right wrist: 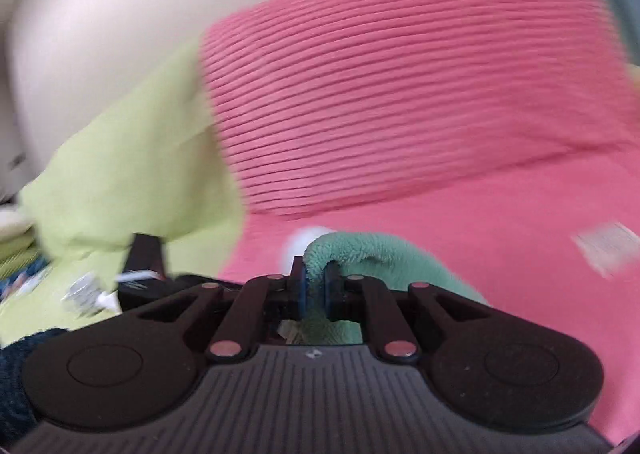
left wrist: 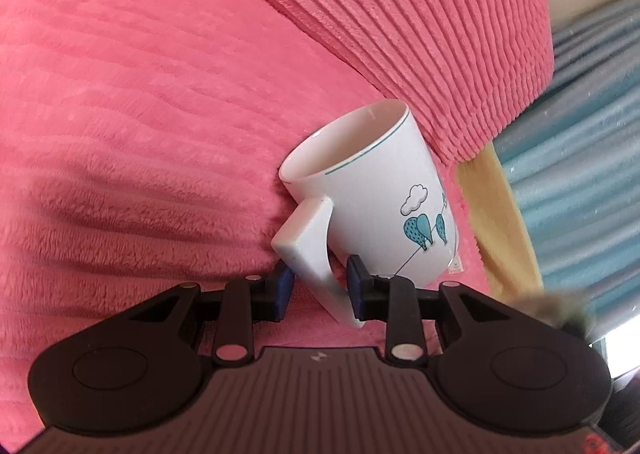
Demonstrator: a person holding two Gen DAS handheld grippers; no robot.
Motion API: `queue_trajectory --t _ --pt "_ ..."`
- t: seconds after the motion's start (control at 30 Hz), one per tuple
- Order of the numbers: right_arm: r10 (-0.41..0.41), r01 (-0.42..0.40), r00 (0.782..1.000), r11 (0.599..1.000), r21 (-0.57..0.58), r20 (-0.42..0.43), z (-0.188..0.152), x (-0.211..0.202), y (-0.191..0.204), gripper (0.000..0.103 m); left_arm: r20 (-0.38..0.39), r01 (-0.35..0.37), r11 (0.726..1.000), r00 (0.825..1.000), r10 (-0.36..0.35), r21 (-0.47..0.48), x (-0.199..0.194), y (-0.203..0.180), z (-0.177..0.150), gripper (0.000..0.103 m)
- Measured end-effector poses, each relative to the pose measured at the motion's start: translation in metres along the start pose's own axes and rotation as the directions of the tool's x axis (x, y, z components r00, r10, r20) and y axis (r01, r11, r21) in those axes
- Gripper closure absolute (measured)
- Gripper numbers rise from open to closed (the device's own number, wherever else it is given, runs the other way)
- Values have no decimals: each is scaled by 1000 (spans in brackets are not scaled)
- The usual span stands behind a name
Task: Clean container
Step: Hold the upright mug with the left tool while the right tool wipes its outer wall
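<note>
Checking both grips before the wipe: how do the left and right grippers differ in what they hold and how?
The left gripper straddles the rigid handle of the white mug, its jaws well apart; the right gripper pinches a soft green cloth, jaws nearly together. The left view is sharp, the right blurred. Both face the pink blanket.

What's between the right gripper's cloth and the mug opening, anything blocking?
Nothing visible. The left gripper holds the mug by its handle, its open mouth clear and empty-looking. The right gripper pinches the green cloth. A white blur beyond the cloth may be the mug, but the right view is too smeared to tell.
</note>
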State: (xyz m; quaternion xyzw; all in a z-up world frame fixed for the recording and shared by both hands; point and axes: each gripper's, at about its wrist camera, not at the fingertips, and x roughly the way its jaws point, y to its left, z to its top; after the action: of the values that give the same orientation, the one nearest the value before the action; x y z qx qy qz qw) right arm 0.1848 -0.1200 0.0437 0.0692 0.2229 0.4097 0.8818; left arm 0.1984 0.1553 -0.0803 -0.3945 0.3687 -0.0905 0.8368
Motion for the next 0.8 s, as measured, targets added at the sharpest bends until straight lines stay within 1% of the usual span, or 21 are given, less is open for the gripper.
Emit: queue_trajectory --t 0.07,0.1,0.13,0.17,0.2,0.27,0.33,0.4,0.43,0.47,0.57,0.67,0.7,0.73,0.77,0.8 --pt "68 -71 996 997 -39 -61 15 33 3 95 -8 -16 999 1000 16 52 0 -5 1 67" --pt "95 -102 989 993 -58 -112 21 52 2 96 -12 -23 997 1000 24 78 0 -7 1 67" --pt "111 -128 978 988 -84 -179 26 73 0 96 -16 -29 994 999 31 101 0 -10 1 67" --pt "101 -132 967 984 -122 -235 29 89 -3 96 -20 -30 993 999 33 112 0 -10 2 67" --pt "82 -143 949 973 -184 -304 31 107 -5 98 -27 -26 994 999 29 110 0 -9 3 68" --pt "99 -221 924 927 -304 -370 33 126 -3 98 -42 10 999 999 -8 45 1 1 8 67" --pt "90 -297 895 850 -434 -436 33 141 6 98 -63 48 999 997 -49 -14 3 12 14 67" --pt "79 -373 866 760 -532 -494 35 154 17 99 -69 60 998 996 -61 -20 5 15 16 67" --pt "74 -411 851 711 -571 -520 36 160 22 99 -70 58 998 996 -59 -10 5 15 16 67" --pt "66 -454 832 651 -608 -551 36 167 27 99 -68 53 999 996 -52 9 5 13 16 67" --pt "31 -543 783 522 -658 -621 37 189 40 100 -56 36 998 998 -33 54 4 10 16 69" --pt "2 -557 779 459 -692 -626 41 201 51 100 -33 16 996 999 -13 91 2 6 17 68" --pt "-6 -546 788 455 -703 -616 41 204 51 100 -25 7 995 1000 -5 100 2 5 18 68" --pt "-10 -523 805 461 -717 -593 41 204 50 100 -20 3 995 1000 -1 100 3 5 18 68" --pt "-11 -483 830 485 -729 -557 44 203 46 100 -18 3 995 1000 -1 97 3 5 19 68" --pt "-9 -430 861 520 -738 -509 46 201 41 99 -18 7 996 1000 -5 89 3 6 20 68"
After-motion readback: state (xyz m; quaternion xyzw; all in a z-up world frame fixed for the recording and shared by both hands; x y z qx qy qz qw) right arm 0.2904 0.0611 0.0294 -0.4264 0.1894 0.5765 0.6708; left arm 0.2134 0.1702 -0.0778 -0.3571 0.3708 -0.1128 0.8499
